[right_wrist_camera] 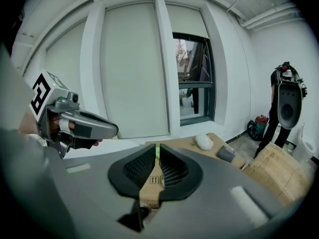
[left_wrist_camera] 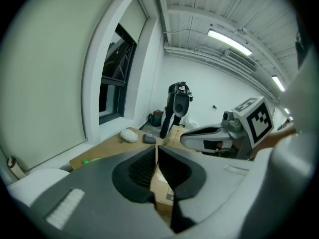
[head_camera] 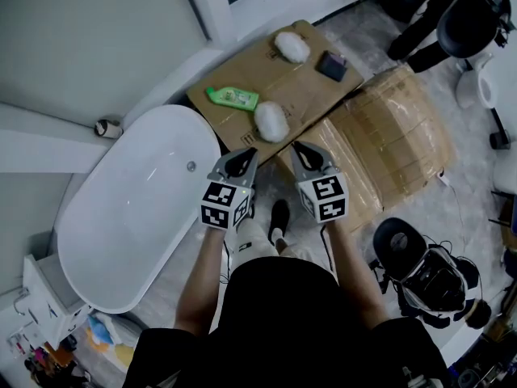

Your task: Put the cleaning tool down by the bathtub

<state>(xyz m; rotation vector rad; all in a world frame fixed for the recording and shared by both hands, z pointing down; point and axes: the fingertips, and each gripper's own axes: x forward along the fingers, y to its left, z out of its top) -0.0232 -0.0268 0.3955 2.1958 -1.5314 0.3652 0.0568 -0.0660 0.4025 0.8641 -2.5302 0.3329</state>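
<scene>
Cleaning tool is likely 1 of 2 white fluffy puffs, can't tell which. Both are oval, soft-looking and plain white. Near puff (head_camera: 271, 121) lies at the near edge of the flat cardboard sheet (head_camera: 279, 79), just ahead of both grippers and near the bathtub (head_camera: 105, 241) end. Far puff (head_camera: 292, 47) is at the sheet's far edge, well apart from the tub.

Also on the sheet: green bottle (head_camera: 232, 97) lying flat at the tub side, and dark pad (head_camera: 331, 65) near the far puff.

Bathtub is a white oval; a drain fitting (head_camera: 191, 166) shows inside. Taped cardboard box (head_camera: 396, 136) stands right of the sheet, closed.

Left gripper (head_camera: 242, 153): jaws together with only a hairline slit, nothing between them. Right gripper (head_camera: 307, 150): jaws together, nothing gripped; cardboard and a green streak show behind the slit. The 2 grippers are held side by side above the floor, both pointing at the sheet.
</scene>
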